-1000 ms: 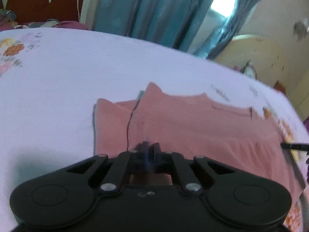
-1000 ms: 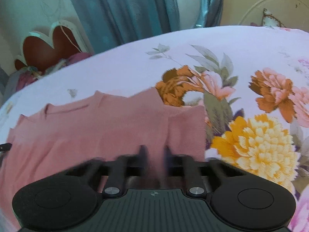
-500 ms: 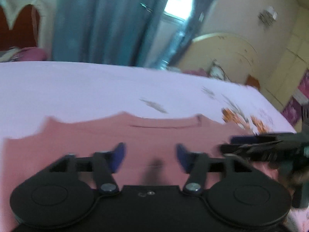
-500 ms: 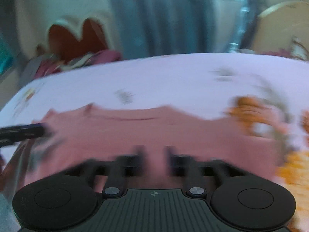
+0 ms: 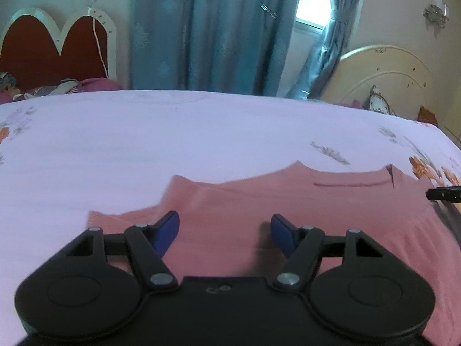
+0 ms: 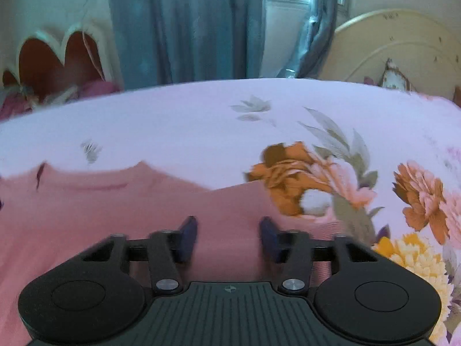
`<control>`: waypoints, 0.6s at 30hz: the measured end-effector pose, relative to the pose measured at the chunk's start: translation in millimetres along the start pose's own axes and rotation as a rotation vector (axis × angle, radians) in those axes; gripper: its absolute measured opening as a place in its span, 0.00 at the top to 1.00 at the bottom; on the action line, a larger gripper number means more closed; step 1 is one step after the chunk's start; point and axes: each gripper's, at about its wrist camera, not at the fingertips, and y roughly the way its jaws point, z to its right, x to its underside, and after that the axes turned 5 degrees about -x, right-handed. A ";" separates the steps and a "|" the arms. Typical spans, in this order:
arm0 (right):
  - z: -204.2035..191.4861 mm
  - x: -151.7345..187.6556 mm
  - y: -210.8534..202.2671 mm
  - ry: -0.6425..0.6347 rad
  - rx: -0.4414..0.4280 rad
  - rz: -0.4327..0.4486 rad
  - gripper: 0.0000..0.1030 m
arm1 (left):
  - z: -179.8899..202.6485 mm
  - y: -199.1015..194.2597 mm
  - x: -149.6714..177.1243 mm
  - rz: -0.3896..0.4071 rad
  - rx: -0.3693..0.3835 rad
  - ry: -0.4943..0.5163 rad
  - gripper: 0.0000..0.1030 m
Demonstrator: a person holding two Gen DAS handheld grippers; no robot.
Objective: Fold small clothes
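Note:
A small pink knit top [image 5: 288, 201] lies flat on the bed, its neckline toward the far side; it also shows in the right wrist view [image 6: 115, 210]. My left gripper [image 5: 224, 233] is open and empty, hovering just above the top's left part near a folded sleeve edge. My right gripper [image 6: 227, 238] is open and empty over the top's right part. A tip of the right gripper [image 5: 443, 194] shows at the right edge of the left wrist view.
The bed has a pale lilac sheet [image 5: 201, 132] with large flower prints [image 6: 360, 178] on the right. Teal curtains [image 5: 216, 28], a red heart-shaped headboard [image 5: 54, 49] and a cream headboard [image 5: 383, 77] stand beyond the bed.
Both grippers were shut on the pink top's edges a second ago. They have let go and opened, and both have swung to face the far side of the bed.

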 end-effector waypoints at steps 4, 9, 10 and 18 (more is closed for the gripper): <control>-21.9 -3.7 -8.3 -0.032 0.051 0.012 0.53 | 17.2 -15.8 0.7 0.024 -0.030 0.013 0.26; -60.6 19.4 -50.1 -0.058 -0.122 0.091 0.40 | 64.0 -55.4 25.8 0.048 0.148 0.035 0.22; -71.8 27.3 -54.5 -0.082 -0.159 0.083 0.49 | 72.0 -59.6 33.0 0.039 0.177 0.033 0.22; -100.4 61.9 -57.0 -0.196 -0.193 0.003 0.54 | 76.6 -64.3 66.1 0.017 0.103 0.120 0.17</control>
